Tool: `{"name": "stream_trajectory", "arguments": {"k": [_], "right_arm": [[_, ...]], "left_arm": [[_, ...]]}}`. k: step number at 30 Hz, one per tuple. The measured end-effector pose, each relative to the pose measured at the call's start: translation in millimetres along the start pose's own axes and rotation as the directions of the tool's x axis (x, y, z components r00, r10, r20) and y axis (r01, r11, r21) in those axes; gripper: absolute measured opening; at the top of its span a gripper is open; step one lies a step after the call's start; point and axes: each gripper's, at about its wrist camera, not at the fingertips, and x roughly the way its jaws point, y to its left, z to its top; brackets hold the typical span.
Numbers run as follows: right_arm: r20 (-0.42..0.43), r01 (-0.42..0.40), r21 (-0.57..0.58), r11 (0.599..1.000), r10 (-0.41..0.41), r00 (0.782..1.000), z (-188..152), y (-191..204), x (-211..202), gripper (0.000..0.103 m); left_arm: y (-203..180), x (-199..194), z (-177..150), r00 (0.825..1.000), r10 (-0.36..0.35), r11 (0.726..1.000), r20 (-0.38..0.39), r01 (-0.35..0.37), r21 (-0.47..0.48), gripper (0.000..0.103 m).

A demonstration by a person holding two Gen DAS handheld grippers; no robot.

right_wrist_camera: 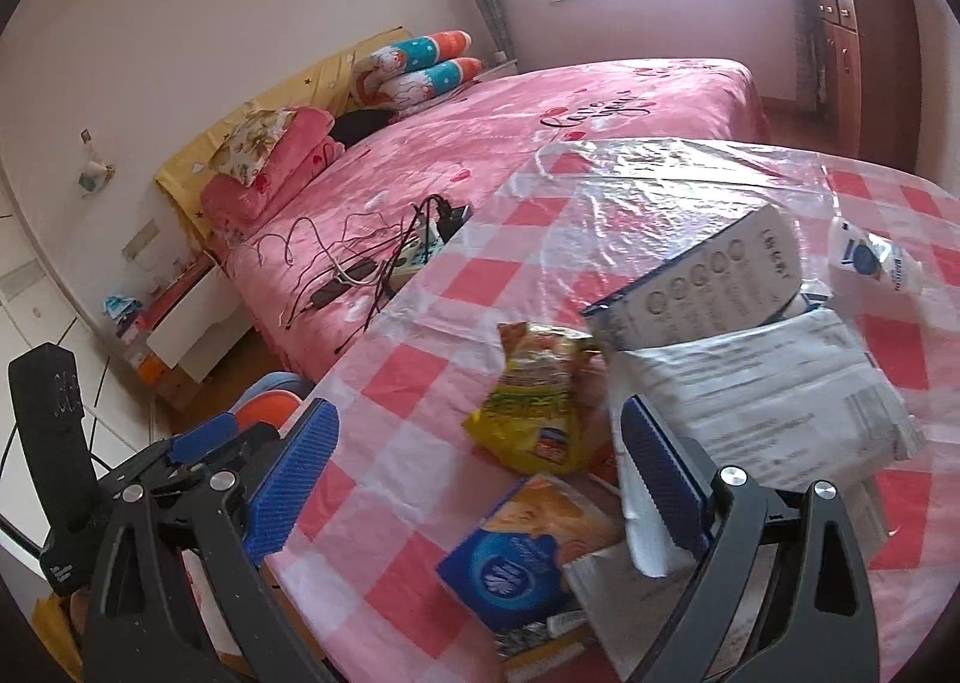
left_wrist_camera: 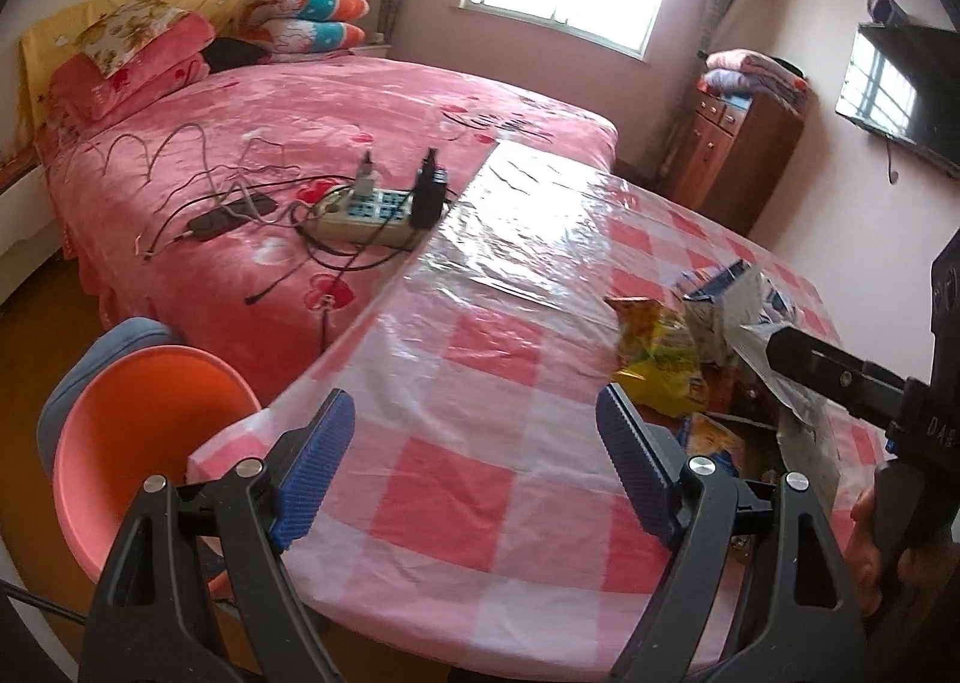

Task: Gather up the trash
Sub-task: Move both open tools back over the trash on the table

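step: approach, nothing picked yet
left gripper: jaws wide, empty
right gripper: jaws wide, empty
next: close on yellow snack bag just ahead

A glossy, crinkled clear plastic sheet lies over the pink-and-white checked cloth on the table and throws back window glare. The yellow snack bag is shiny foil-like plastic, creased. The grey mailer bag looks like thin, wrinkled matt plastic. The white carton with printed circles is smooth cardboard. The blue tissue pack has a sleek plastic wrap. Both grippers have ribbed blue rubbery pads on matt black plastic arms with bright metal rivets. The orange stool is smooth plastic; the pink bedspread looks fleecy.
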Motion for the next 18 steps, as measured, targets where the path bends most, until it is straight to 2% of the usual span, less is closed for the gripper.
{"name": "stream_trajectory", "arguments": {"k": [8,18], "right_arm": [[0.045,0.035,0.065,0.997,-0.038,0.998,1.9,-36.1,-22.8,0.094],[0.087,0.068,0.186,0.980,-0.085,0.993,4.5,-93.8,-48.5,0.094]], "left_arm": [[-30.1,2.5,-0.6,0.999,-0.030,0.997,-0.015,0.031,0.065,0.083],[-70.0,4.3,-1.3,0.994,-0.100,0.984,-0.045,0.105,0.146,0.083]]}}
